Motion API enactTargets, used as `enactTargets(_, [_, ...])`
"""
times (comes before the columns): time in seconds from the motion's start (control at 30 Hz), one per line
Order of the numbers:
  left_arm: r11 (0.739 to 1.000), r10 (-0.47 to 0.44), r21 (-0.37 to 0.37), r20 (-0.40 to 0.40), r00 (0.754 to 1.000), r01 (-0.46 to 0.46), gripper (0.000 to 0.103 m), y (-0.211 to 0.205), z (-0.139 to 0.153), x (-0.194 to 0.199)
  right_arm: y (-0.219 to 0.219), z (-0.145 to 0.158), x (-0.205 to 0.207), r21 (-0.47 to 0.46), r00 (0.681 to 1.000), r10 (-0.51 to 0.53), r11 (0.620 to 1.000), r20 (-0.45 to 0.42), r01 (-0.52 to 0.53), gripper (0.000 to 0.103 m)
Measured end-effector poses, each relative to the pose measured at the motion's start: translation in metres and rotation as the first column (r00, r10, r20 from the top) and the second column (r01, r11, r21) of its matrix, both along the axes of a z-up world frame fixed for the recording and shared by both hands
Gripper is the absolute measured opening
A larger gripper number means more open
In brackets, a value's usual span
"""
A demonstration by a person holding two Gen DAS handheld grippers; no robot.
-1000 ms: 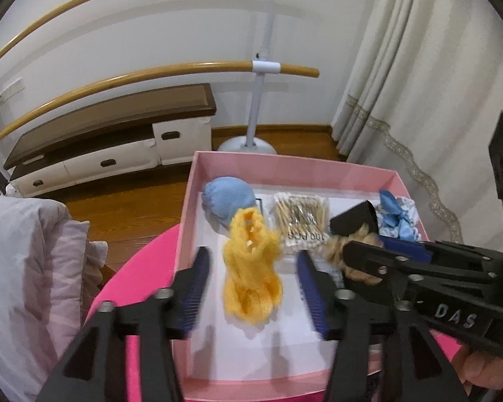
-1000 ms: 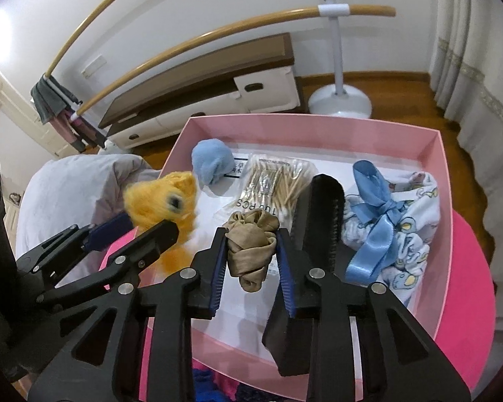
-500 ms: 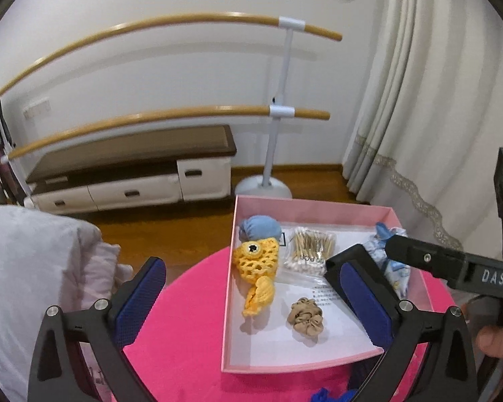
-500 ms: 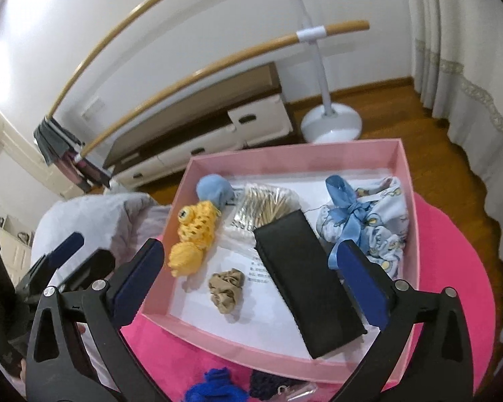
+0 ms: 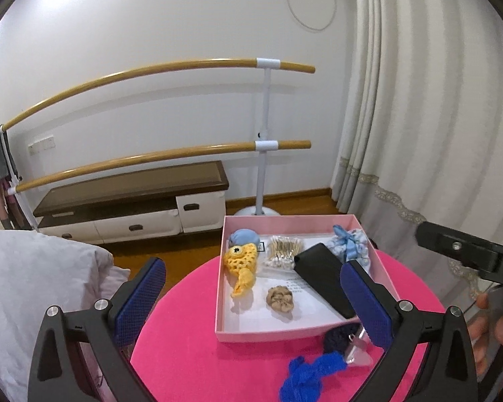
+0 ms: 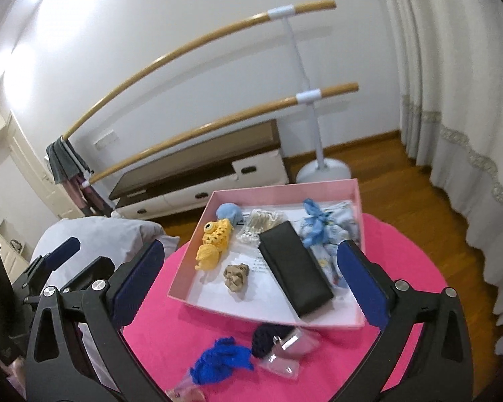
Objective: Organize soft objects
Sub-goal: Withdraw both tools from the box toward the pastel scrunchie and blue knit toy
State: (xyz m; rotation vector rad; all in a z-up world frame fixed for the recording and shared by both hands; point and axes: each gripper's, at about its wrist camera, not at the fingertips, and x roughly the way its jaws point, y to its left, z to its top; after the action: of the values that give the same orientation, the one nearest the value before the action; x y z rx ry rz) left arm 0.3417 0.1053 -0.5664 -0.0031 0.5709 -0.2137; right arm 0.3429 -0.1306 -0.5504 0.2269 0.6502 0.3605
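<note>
On the pink table point(image 6: 402, 244), both the left gripper point(image 5: 251, 296) and right gripper point(image 6: 251, 278) gape empty; the royal-blue knit piece point(image 6: 223, 356) (outside the pink box point(image 6: 285, 192)) deserves a low, centred pinch.

Left claw point(image 5: 251, 296): matte black plastic frame, two angular fingers point(image 5: 141, 296) faced with blue cross-hatched pads, silver round screw heads at finger joints, triangular cut-outs in base. Right claw point(image 6: 251, 283): same black frame, blue textured pads, silver screws. Black bar with single screw at 3 o'clock in left view. Bare hand point(image 5: 493, 328) at 4 o'clock; sleeve out of view.
</note>
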Motion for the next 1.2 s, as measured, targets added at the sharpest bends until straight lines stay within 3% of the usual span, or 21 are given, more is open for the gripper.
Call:
enactTargets(0.3, [1.000, 0.018, -0.007, -0.004, 1.000, -0.018, 0.103, 0.002, -0.017, -0.052, -0.019, -0.017, -0.056, 0.000, 0.998, -0.051, 0.999, 0.035, 0.051, 0.103])
enactTargets(0.57, [1.000, 0.022, 0.007, -0.060, 0.998, -0.022, 0.103, 0.006, -0.059, -0.087, -0.011, -0.048, -0.086, -0.030, 0.999, -0.041, 0.999, 0.024, 0.042, 0.103])
enactTargets(0.8, [1.000, 0.021, 0.002, -0.133, 0.991, -0.021, 0.103, 0.016, -0.089, -0.101, 0.011, -0.084, -0.085, -0.031, 0.998, 0.022, 0.999, -0.059, -0.024, 0.103])
enactTargets(1.2, [1.000, -0.004, -0.003, -0.218, 0.976, 0.004, 0.103, 0.009, -0.126, -0.111, 0.046, -0.121, -0.073, -0.044, 0.984, 0.088, 0.994, -0.156, -0.096, 0.103])
